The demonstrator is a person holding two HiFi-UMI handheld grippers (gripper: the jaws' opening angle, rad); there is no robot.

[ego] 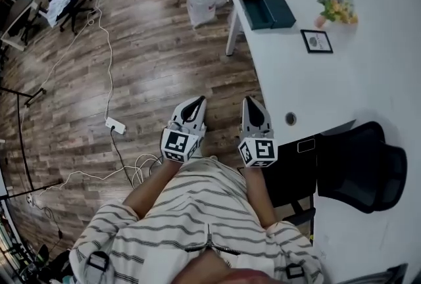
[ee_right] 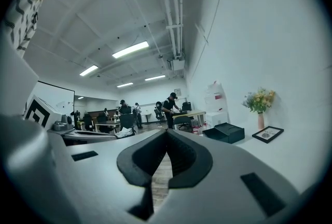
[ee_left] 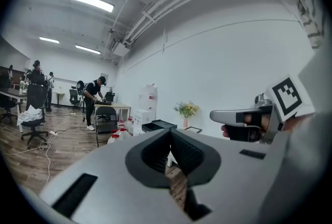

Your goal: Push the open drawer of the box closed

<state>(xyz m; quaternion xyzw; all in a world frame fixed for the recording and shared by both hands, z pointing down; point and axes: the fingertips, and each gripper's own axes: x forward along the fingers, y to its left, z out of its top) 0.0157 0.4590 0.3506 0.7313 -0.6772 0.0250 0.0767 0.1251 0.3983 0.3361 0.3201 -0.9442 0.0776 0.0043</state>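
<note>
Box (ego: 275, 8), dark and flat, lies at the far end of the white table (ego: 368, 79), close to its left edge. Its drawer (ego: 252, 11) stands pulled out on the side nearest that edge. The inside is dark, and what it holds cannot be made out. Just beyond the box, a small vase (ego: 321, 21) holds a bunch of flowers (ego: 336, 5), and a framed picture (ego: 316, 41) lies nearer. On the floor beside the table stand clear water jugs (ego: 201, 1) with red caps. Both claws are well short of the box: the left gripper (ego: 195, 102) and the right gripper (ego: 252, 104) are each clenched with nothing between the jaws, over the wood floor (ego: 145, 72).
</note>
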